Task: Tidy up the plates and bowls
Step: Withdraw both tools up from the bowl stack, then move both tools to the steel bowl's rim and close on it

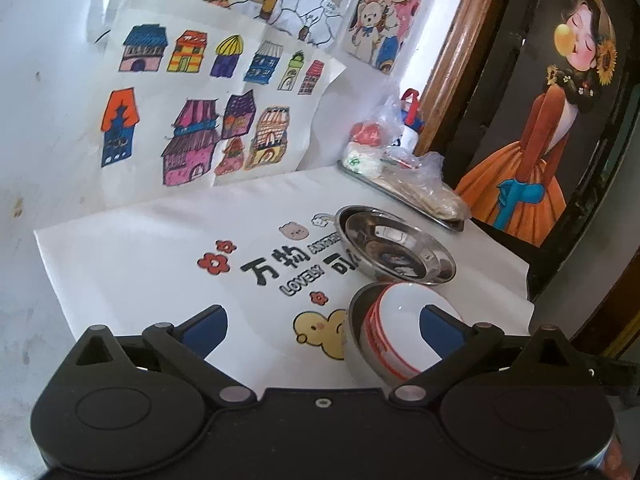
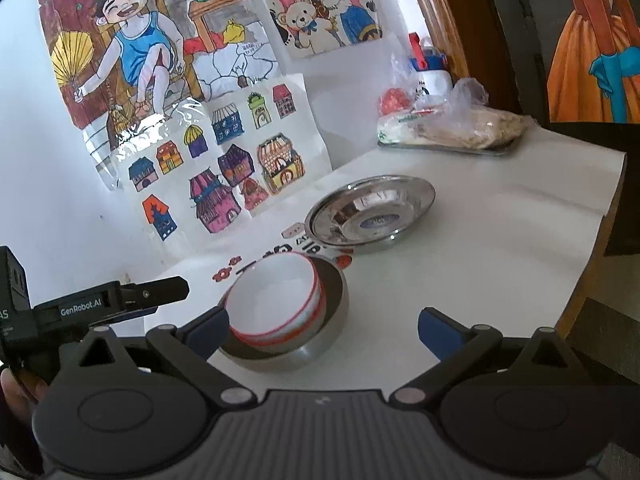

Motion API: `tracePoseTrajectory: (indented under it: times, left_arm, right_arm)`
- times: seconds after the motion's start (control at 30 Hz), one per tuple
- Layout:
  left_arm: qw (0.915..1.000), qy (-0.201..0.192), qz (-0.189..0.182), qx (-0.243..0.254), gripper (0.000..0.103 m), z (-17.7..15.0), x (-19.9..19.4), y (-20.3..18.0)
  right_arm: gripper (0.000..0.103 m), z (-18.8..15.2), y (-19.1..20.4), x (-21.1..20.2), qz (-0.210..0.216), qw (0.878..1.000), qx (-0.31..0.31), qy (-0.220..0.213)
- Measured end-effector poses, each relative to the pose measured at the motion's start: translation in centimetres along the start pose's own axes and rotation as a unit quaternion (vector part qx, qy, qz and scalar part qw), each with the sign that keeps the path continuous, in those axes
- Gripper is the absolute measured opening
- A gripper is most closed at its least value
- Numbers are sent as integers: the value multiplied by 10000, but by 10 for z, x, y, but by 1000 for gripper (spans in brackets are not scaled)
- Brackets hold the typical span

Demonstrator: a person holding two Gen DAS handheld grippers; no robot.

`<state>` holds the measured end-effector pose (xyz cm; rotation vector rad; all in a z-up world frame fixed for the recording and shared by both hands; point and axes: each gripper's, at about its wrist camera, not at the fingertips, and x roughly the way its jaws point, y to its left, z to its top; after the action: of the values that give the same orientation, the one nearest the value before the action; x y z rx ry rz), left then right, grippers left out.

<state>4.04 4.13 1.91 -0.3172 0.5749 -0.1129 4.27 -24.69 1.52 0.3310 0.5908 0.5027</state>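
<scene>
Bowls [image 2: 280,312] nested just ahead of open R gripper [image 2: 324,332], untouched.

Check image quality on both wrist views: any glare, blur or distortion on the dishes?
Left wrist: strong fisheye bending at the edges, dark corners; steel plates mirror the room brightly; white bowl has a small highlight; focus fairly sharp. Right wrist: same bending; glare on the clear film over the drawings; steel plates reflective; white bowl evenly lit, soft shadows.

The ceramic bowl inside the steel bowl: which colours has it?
White ceramic bowl with red-orange rim bands; right wrist view shows it best.
</scene>
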Motion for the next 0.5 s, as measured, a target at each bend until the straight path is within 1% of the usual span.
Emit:
tracePoseTrajectory:
  times: [0.17, 0.5]
  left_arm:
    - [9999, 72, 108, 72, 102, -7, 1, 1]
    - [9997, 154, 92, 184, 102, -13, 4, -1]
  right_arm:
    - [103, -8, -1, 1, -70, 10000, 24, 22]
    - [103, -13, 1, 5, -118, 9999, 2, 71]
